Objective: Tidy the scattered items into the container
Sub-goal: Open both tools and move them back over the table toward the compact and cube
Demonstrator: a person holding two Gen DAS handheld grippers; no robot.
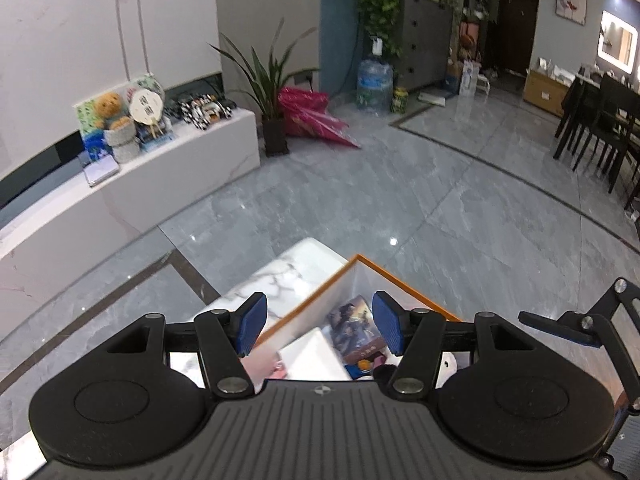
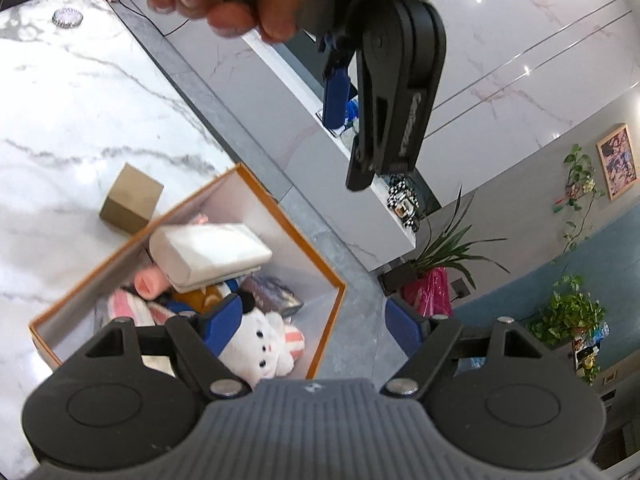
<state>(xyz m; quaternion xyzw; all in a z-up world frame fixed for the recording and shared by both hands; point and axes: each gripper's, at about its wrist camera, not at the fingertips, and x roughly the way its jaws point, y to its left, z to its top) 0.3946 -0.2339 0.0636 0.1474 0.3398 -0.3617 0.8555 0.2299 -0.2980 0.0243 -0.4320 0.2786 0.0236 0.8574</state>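
On the marble table [image 2: 72, 92] sits your orange-rimmed box [image 2: 280, 216], at the table's corner by the floor. Inside it lie a white pack [image 2: 208, 252] on top, a white plush [image 2: 260, 340], a pink-striped plush [image 2: 128, 308] and a picture book [image 1: 354, 328]. A small brown carton [image 2: 132, 200] stands on the table just outside the box. Your left gripper [image 1: 320, 326] hangs above the box, jaws apart, grasping nothing. Your right gripper [image 2: 316, 320] is likewise released and empty. Your hand [image 2: 240, 4] grips the left tool's handle.
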